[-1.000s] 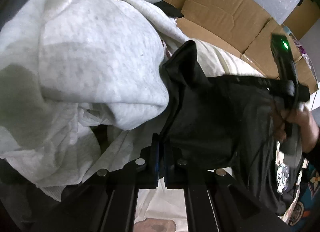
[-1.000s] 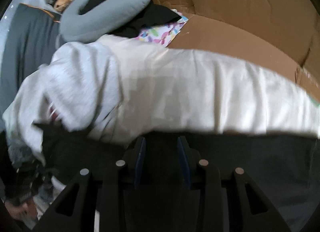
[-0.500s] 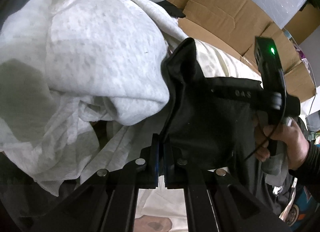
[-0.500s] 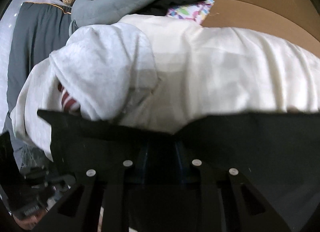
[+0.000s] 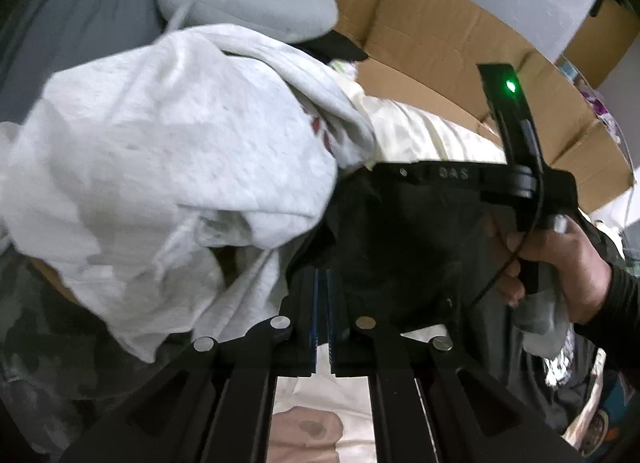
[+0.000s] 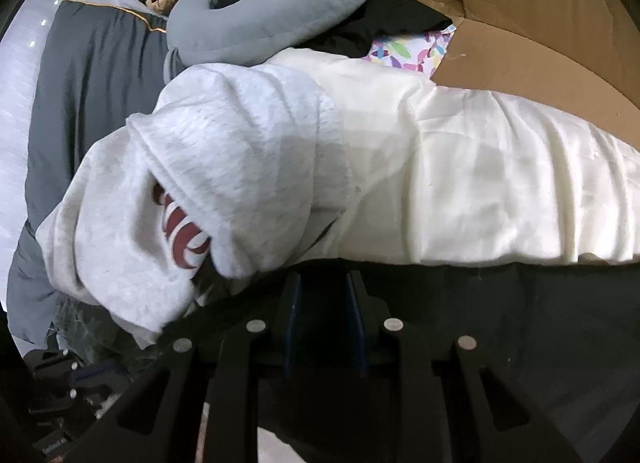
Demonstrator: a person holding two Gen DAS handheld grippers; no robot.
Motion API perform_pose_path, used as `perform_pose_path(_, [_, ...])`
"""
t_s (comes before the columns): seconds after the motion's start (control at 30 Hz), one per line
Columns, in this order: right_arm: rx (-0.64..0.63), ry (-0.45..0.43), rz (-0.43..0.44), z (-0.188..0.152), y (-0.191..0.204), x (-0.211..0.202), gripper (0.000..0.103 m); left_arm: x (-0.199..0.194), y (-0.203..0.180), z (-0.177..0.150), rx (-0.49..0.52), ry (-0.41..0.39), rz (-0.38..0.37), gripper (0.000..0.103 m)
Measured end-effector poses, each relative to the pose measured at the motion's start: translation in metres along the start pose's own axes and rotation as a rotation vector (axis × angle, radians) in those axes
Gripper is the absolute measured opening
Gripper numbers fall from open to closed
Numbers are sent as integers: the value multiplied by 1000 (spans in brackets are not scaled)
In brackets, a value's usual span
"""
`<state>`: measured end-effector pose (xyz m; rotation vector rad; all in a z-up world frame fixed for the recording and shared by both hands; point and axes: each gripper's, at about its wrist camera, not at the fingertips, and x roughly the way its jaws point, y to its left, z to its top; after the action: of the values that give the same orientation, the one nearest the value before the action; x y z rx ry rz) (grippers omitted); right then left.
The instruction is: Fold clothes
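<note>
In the left wrist view, a grey hoodie (image 5: 160, 167) fills the side from 9 to 11 o'clock, crumpled in a heap. Above it, near 11 o'clock, lies a grey pillow (image 5: 256, 3). At the centre and toward 3 o'clock hangs the black garment (image 5: 400, 247), the thing being folded, lifted off a white blanket (image 5: 424, 135). The left gripper (image 5: 323, 283) at 6 o'clock has its pads pressed together, pinching an edge of the black garment. At 3 o'clock a hand (image 5: 560, 263) in a dark sleeve holds the handle of the right gripper (image 5: 404, 173), whose front end lies along the top edge of the garment. Cardboard (image 5: 460, 43) stands behind, from 12 to 2 o'clock.

In the right wrist view, the hoodie (image 6: 224, 191) with a dark red print sits from 8 to 10 o'clock, the pillow (image 6: 280, 11) at 11 o'clock, the blanket (image 6: 480, 171) from the centre to 3 o'clock. The black garment (image 6: 520, 323) spreads over the lower part, from 4 to 7 o'clock. The right gripper (image 6: 323, 295) stands a little apart, its blue pads closed on a thick fold of the garment. Its jaws have just been closing.
</note>
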<state>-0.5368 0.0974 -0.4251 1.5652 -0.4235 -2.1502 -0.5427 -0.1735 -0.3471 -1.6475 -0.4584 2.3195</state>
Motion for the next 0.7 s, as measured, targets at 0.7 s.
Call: perform_pose_path(0.7, [160, -71, -91, -80, -60, -75, 22, 71, -32, 36, 106, 11, -79, 3])
